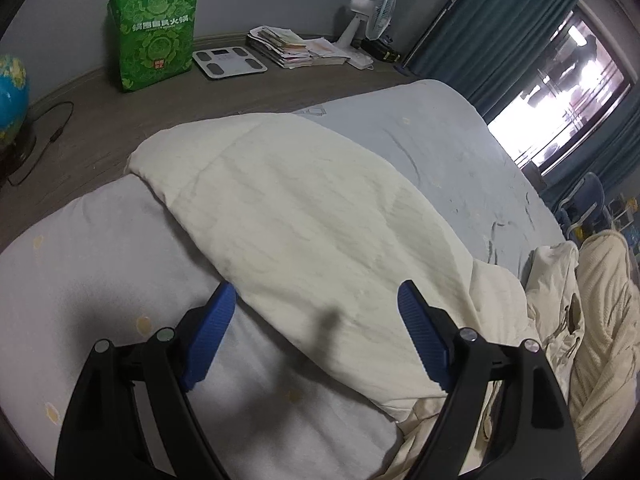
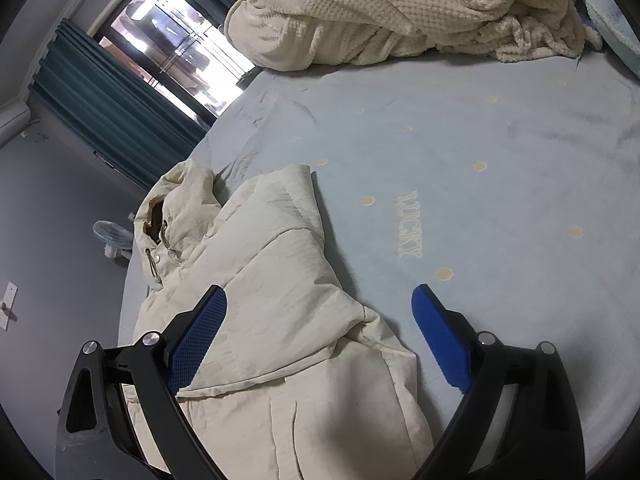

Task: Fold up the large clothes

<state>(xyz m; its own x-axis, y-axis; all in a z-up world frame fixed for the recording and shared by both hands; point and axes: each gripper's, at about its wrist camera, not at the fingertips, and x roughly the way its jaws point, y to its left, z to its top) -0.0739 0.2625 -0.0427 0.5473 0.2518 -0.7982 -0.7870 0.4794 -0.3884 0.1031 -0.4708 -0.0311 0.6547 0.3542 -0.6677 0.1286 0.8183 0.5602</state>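
A cream padded jacket (image 1: 304, 216) lies on the pale blue bed sheet (image 1: 440, 148). In the left wrist view its sleeve stretches away from me. My left gripper (image 1: 316, 296) is open and empty, just above the near part of the jacket. In the right wrist view the jacket (image 2: 272, 288) lies with a sleeve folded over its body and the hood (image 2: 180, 196) at the far left. My right gripper (image 2: 320, 294) is open and empty, hovering over the jacket's edge and the bed sheet (image 2: 500, 140).
A cream knitted blanket (image 2: 380, 8) is heaped at the far end of the bed; it also shows in the left wrist view (image 1: 604, 312). On the floor are a green bag (image 1: 154, 28), a scale (image 1: 228, 62), stacked papers (image 1: 288, 46), a fan (image 1: 372, 12) and a globe (image 1: 12, 92). Teal curtains (image 1: 508, 20) flank a window.
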